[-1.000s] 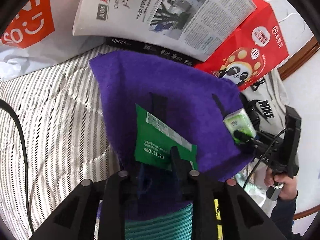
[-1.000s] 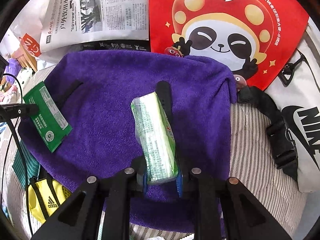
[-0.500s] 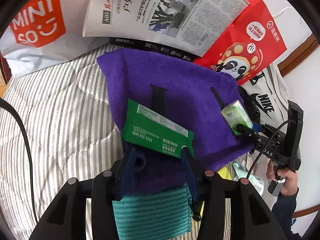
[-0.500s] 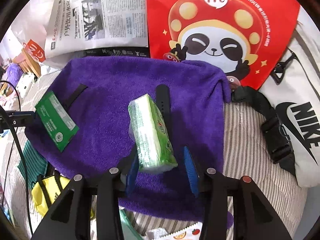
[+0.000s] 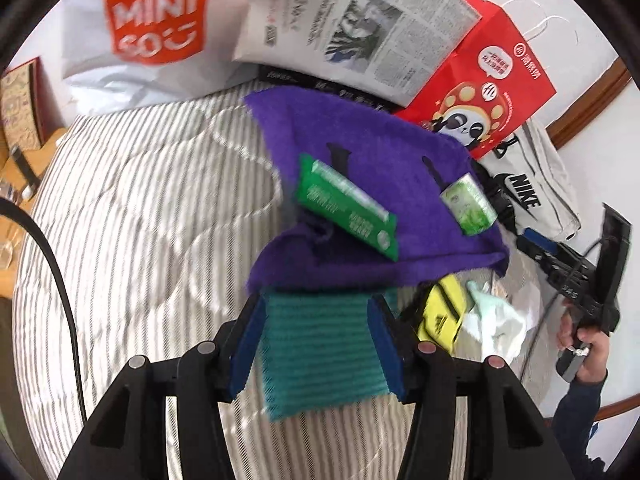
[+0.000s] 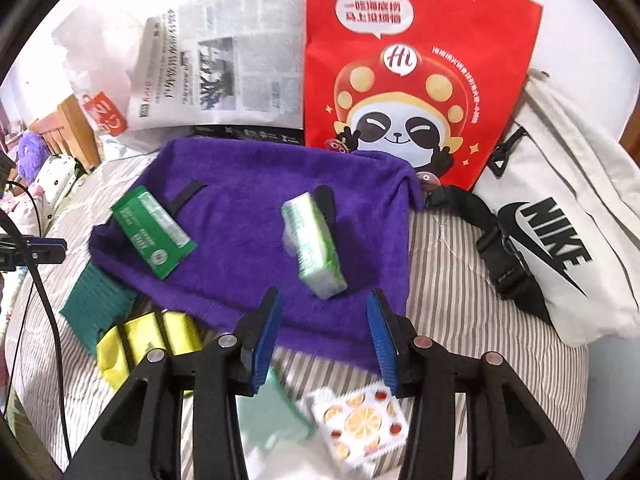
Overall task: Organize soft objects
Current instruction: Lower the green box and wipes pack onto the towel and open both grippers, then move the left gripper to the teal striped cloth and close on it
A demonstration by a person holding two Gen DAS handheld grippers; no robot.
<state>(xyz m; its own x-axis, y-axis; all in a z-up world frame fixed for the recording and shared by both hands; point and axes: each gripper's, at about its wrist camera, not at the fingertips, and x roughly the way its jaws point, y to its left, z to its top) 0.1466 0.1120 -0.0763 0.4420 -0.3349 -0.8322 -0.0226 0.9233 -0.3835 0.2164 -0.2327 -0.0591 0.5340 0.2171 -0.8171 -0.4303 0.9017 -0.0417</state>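
On the striped bed (image 5: 132, 216) lies a purple towel (image 6: 248, 216) with two packets on it. The dark green packet (image 5: 346, 210) rests near the towel's near-left edge, ahead of the left gripper (image 5: 318, 344) and clear of its fingers (image 5: 246, 344), which are spreading with nothing pinched; through the gap between them shows only a teal cloth (image 5: 320, 356) on the bed below. The light green tissue pack (image 6: 314, 246) lies near the towel's middle, just ahead of the right gripper (image 6: 324, 336). Its fingers (image 6: 266, 336) are spread and empty, with purple towel showing between them. Beside the towel lie a yellow pouch (image 6: 148, 344) and an orange-print packet (image 6: 360, 420).
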